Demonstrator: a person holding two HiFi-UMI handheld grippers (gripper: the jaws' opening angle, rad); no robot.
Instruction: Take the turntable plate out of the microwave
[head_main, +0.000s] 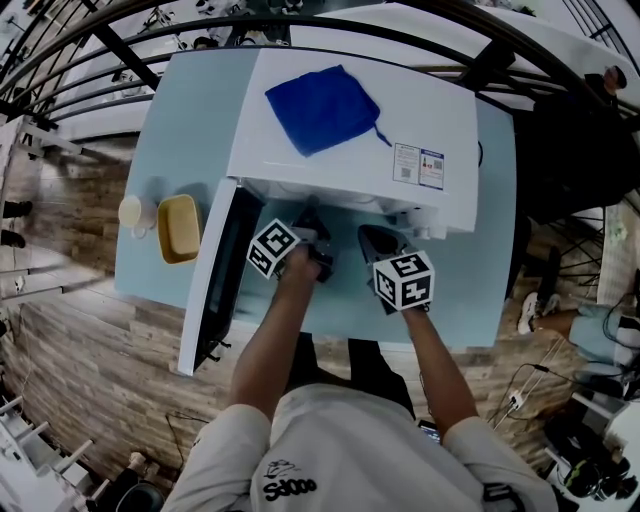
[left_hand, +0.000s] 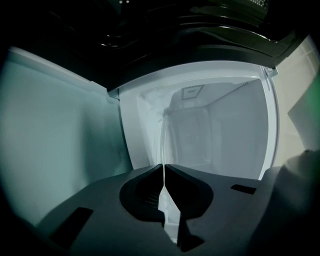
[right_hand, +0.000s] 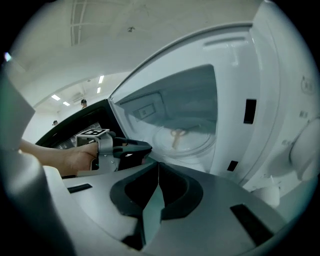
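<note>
Plate (right_hand: 192, 145) rim is pinched by left gripper (left_hand: 163, 169) for withdrawal; right gripper (right_hand: 158, 167), pressed together empty, is held clear.

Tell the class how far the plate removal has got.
Done: the door of the microwave stands open. In hand: the left hand-held gripper is shut on the rim of the plate, which still lies inside the microwave. Left: draw the plate out through the opening. The right hand-held gripper is shut and empty, outside.
</note>
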